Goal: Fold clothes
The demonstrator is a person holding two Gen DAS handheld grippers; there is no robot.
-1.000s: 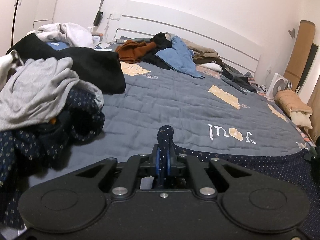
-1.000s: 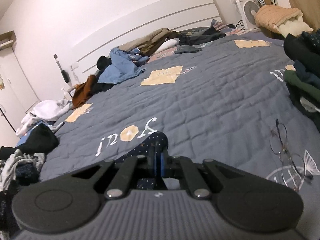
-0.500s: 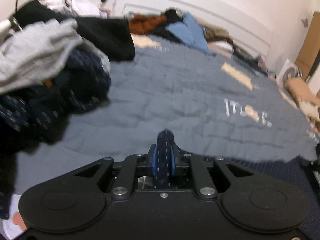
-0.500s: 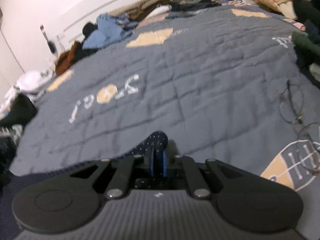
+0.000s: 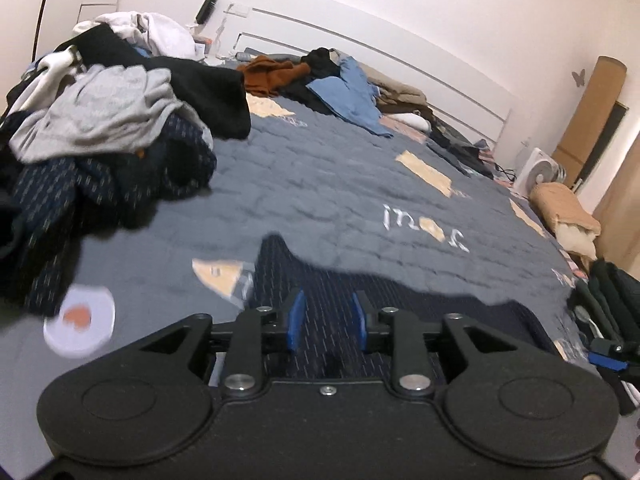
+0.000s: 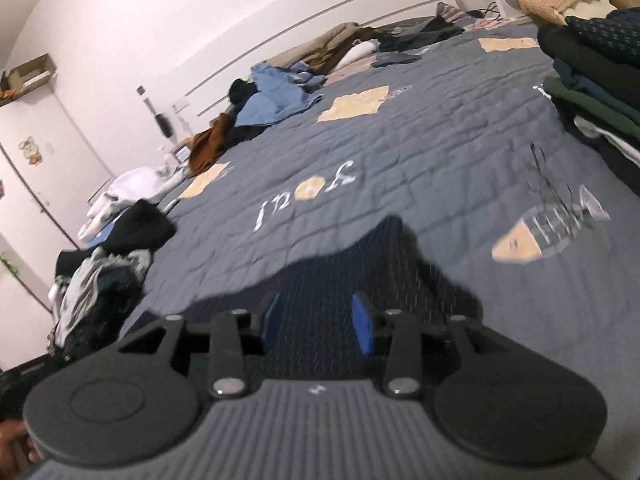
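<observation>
Both claws have let go since a second ago: then each pinched a fold of the dark navy garment with small pale flecks (image 5: 320, 280), and now the cloth lies flat on the grey-blue quilted bedspread (image 5: 320, 184) with its edge spread out ahead of the blue pads.

Seen from the left wrist, a heap of unfolded clothes (image 5: 108, 136) sits far left on the bed, a grey top lying over navy patterned fabric with a black piece behind it. Just right of it, the left claw (image 5: 326, 322) has its jaws opening, a moderate gap between the pads; the navy garment lies beneath and between them, not pressed by either. Further back, a rumpled blue shirt (image 5: 348, 100) and a rust-brown garment (image 5: 272, 74) lie by the white headboard (image 5: 440, 84).

From the right wrist, the right claw (image 6: 318, 322) also has its jaws opening, somewhat wider, with the same navy cloth (image 6: 360, 264) under them and free of the pads. Right of it lie thin-framed spectacles (image 6: 548, 184) on the bedspread, and at the far right a stack of folded dark clothes (image 6: 596, 76).
</observation>
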